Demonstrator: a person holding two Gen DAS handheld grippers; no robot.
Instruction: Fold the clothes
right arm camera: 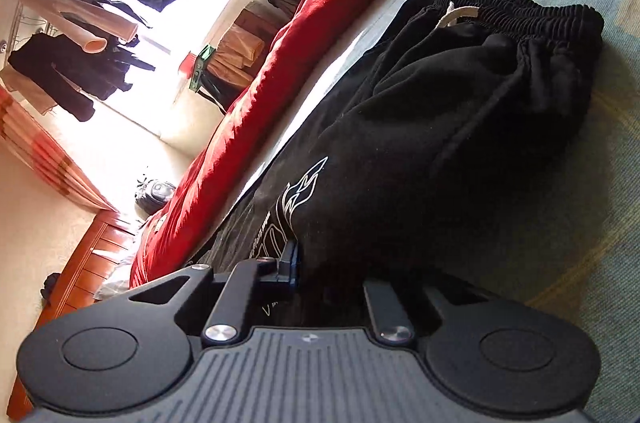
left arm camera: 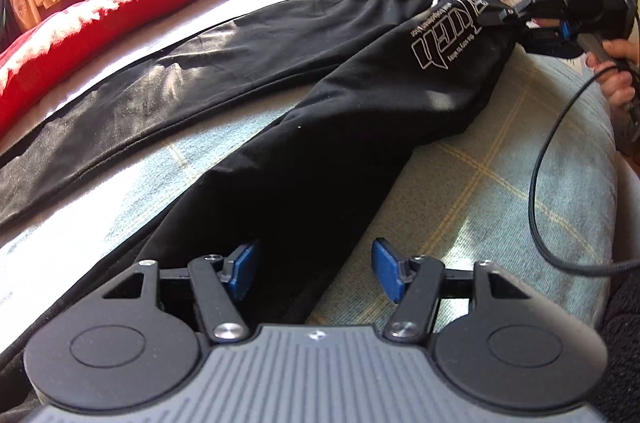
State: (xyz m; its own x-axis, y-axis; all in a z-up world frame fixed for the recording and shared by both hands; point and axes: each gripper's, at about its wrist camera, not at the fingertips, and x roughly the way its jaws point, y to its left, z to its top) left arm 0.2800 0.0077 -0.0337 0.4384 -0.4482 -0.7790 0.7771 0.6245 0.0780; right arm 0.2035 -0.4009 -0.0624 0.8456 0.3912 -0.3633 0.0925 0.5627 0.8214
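The right claw [right arm camera: 320,275] is clamped on the black trousers [right arm camera: 460,127] near the printed flame, its jaws drawn close with cloth bunched between them; from the left wrist view it bites the garment's upper edge beside the white lettering. The left claw [left arm camera: 316,271] stands about half wide, its blue pads [left arm camera: 244,269] to either side of a trouser leg but not pressing on it, so it holds nothing yet. The trousers lie spread over the pale checked bed cover [left arm camera: 500,159], waistband and white drawstring [right arm camera: 452,13] toward the right claw, one leg running down to the left claw and the other lying flat toward the red duvet [left arm camera: 120,19]. The cloth looks like soft, fairly thick jersey: light, limp, not slippery, and liable to sag and drag behind wherever it is lifted. I would judge that a firm pinch on the leg hem, matched with the grip near the waist, would keep it taut for folding.
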